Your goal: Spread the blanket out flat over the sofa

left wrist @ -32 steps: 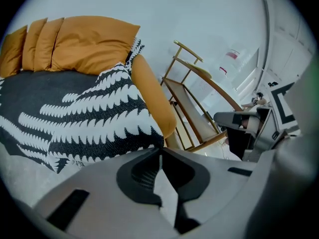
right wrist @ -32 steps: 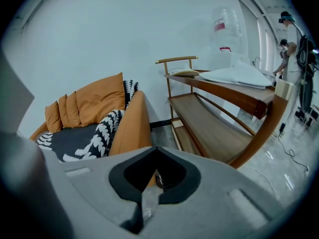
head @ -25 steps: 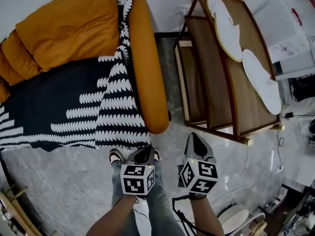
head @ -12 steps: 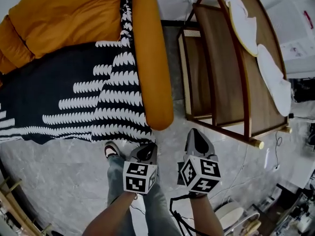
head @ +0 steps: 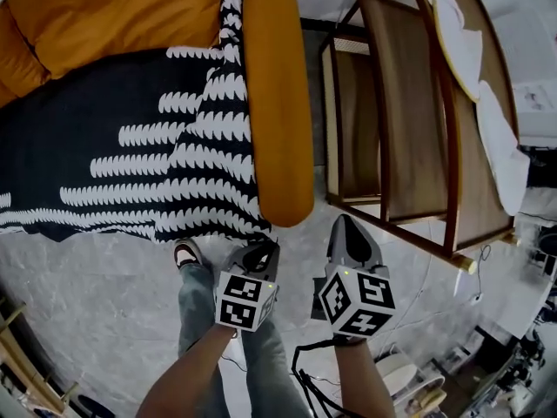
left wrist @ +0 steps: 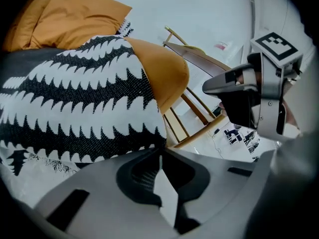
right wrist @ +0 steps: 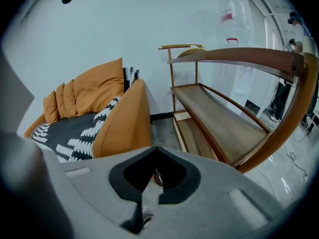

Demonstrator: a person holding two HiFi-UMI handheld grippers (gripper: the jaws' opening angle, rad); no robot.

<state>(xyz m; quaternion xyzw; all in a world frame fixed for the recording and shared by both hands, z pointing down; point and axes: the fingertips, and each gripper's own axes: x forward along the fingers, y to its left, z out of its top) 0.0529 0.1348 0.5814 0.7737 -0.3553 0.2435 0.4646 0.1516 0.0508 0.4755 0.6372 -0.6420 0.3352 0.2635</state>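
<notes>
Both claws were closed and carrying nothing: the left claw (left wrist: 160,154) had its jaws pressed together just short of the hem, and the right claw (right wrist: 155,151) was equally shut, pointing past the armrest (head: 277,103). The blanket (head: 130,155), black with white scalloped bands, lay across the seat of the sofa (head: 104,16), hung over its front edge and ran up along the inside of the armrest towards the back corner. I judged it soft, limp and fairly light, likely to bunch and drag on the upholstery rather than slide. I reckoned the best hold was a pinch on the hem at the front edge beside the armrest.
</notes>
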